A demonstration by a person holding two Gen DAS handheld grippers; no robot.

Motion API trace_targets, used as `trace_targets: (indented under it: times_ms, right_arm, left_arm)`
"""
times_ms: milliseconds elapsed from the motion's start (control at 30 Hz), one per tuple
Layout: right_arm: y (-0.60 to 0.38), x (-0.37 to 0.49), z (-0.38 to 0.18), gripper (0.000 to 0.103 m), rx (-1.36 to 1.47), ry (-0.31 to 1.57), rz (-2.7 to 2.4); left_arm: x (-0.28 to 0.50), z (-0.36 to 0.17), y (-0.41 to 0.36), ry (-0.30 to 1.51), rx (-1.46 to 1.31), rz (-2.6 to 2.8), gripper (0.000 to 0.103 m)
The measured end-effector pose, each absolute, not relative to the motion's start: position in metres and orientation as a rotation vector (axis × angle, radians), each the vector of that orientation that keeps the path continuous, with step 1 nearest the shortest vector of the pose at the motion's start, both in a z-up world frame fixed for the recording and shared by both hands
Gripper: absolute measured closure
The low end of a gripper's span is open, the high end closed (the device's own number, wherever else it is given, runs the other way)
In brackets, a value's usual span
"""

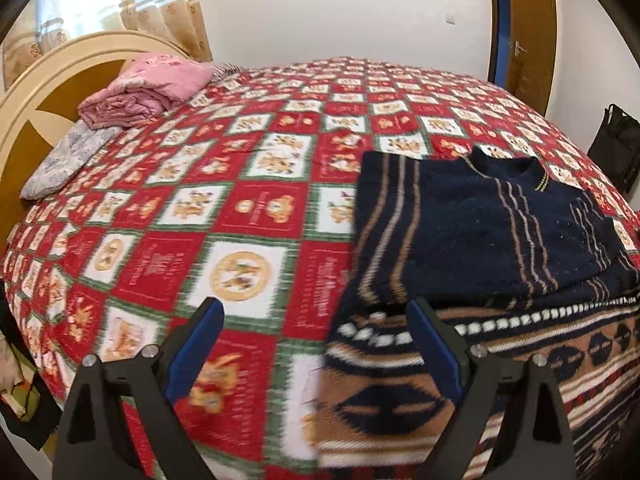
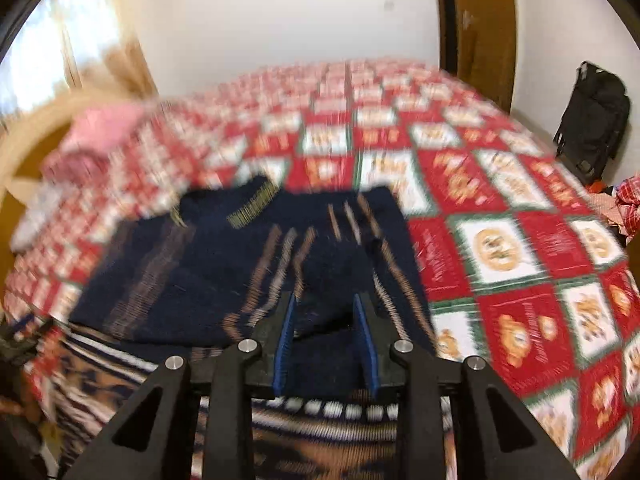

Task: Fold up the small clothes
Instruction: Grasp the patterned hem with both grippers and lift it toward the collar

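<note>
I see the navy striped sweater lying folded on a brown patterned blanket, which covers the near edge of the red checkered bedspread; a pink folded quilt sits by the headboard. My left gripper hovers wide open and empty, the sweater's left edge between its fingers. My right gripper is half open over the sweater's lower hem, and I cannot tell if it touches.

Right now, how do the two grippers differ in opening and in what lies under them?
The left gripper stands wide open; the right gripper has a narrower gap, though its blue pads are apart too. The left gripper hangs partly over the red quilt and partly over the patterned blanket; the right gripper is over the navy sweater. Whether the right one pinches cloth is blurred. Both have black frames and blue pads.
</note>
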State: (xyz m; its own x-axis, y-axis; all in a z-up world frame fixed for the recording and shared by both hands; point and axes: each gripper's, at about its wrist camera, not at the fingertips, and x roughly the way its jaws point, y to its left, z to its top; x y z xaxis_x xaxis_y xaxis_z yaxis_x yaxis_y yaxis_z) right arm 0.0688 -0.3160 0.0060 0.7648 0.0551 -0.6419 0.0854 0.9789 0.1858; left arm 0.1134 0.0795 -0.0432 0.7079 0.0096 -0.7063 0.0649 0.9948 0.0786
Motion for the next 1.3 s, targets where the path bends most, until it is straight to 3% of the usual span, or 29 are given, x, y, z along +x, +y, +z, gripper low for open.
trace_targets:
  times_ms: [267,467,600,733,933,1100,1300]
  right_arm:
    - [-0.327,-0.052,0.064,0.072,0.521,0.375,0.218]
    - [-0.311,-0.098,0.073,0.072,0.740,0.239,0.467]
    - [-0.294,-0.102,0.061,0.071,0.916,0.347,0.641]
    - [-0.277,-0.101,0.056,0.071,0.909,0.501,0.669]
    - [-0.255,-0.147,0.071,0.071,0.372,0.835,0.360]
    - [-0.281,-0.188,0.053,0.071,0.059,1.109,-0.043]
    - [-0.315,-0.187,-0.006,0.071,0.456,1.056,0.144]
  left_arm:
    - [0.064,-0.033,0.119,0.734,0.069,-0.090,0.008]
    - [0.024,-0.032,0.124,0.728,0.090,-0.150,0.008]
    - [0.004,-0.028,0.128,0.705,0.061,-0.167,0.008]
    - [-0.014,-0.024,0.125,0.690,0.058,-0.216,0.008]
    - [-0.028,-0.014,0.113,0.641,0.166,-0.248,0.005]
    - [-0.027,-0.032,0.110,0.717,0.160,-0.322,0.004]
    - [-0.036,-0.055,0.093,0.799,0.210,-0.348,0.004]
